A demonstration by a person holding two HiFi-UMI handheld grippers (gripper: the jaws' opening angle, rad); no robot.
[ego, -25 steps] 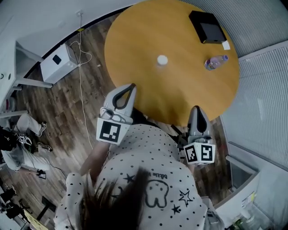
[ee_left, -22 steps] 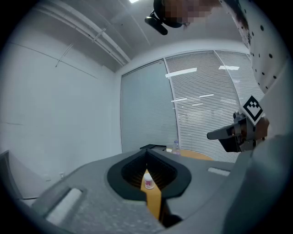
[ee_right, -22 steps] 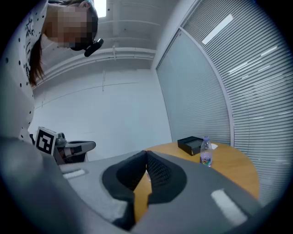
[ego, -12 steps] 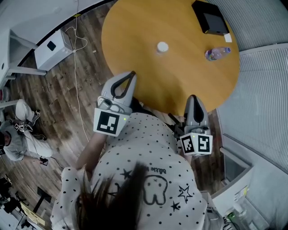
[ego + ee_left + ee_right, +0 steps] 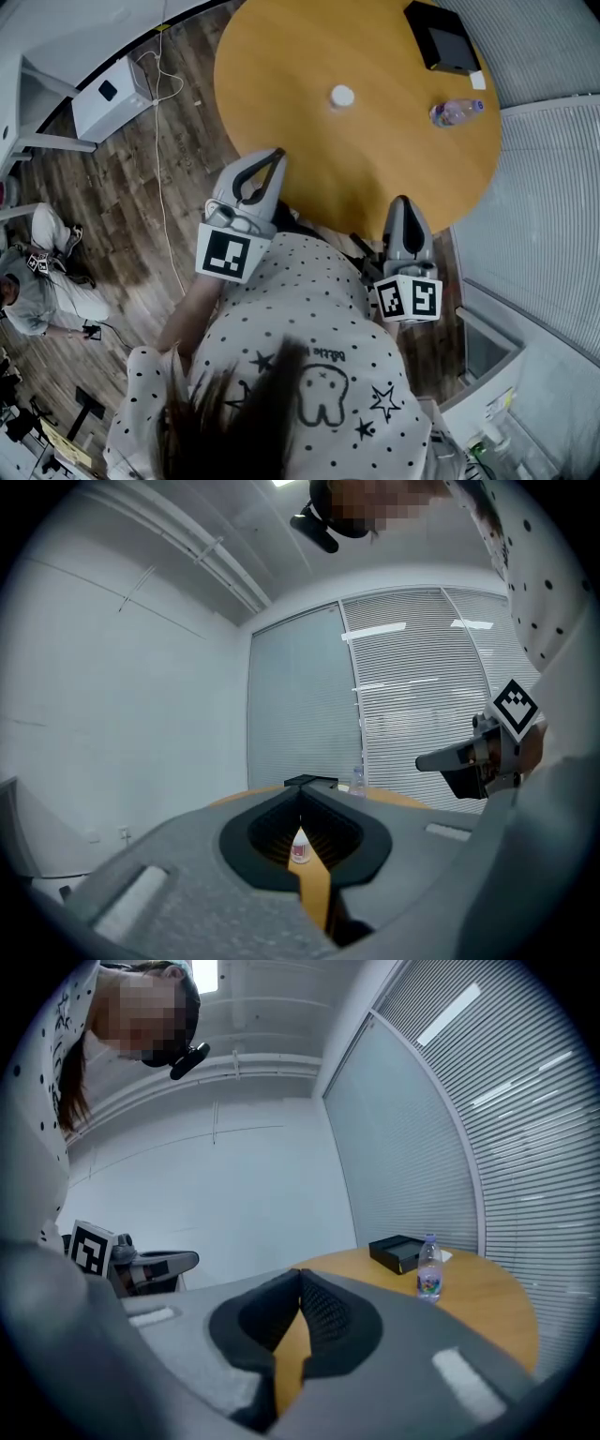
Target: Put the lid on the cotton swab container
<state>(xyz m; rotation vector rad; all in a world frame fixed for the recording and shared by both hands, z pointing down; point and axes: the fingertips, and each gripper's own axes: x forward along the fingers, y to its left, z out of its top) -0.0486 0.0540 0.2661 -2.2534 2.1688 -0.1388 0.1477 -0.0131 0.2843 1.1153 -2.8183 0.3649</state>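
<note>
A small white round container (image 5: pixel 342 96) stands alone on the round wooden table (image 5: pixel 309 56), toward its middle. In the left gripper view the container (image 5: pixel 299 847) shows far off, through the gap behind the jaw tips. I cannot make out a separate lid. My left gripper (image 5: pixel 266 159) is held at the table's near edge with its jaws shut and nothing between them. My right gripper (image 5: pixel 401 203) hangs at the near right edge, with its jaws also meeting at the tips, empty. Both are well short of the container.
A black box (image 5: pixel 441 37) lies at the table's far right, with a clear water bottle (image 5: pixel 455 112) on its side nearer me. On the wooden floor to the left stand a white unit (image 5: pixel 108 94) and a trailing cable (image 5: pixel 159 159). Blinds (image 5: pixel 553 187) line the right wall.
Only the head view has shifted a little; both grippers stay at the table's near edge, shut, and the things on the table have not moved.
</note>
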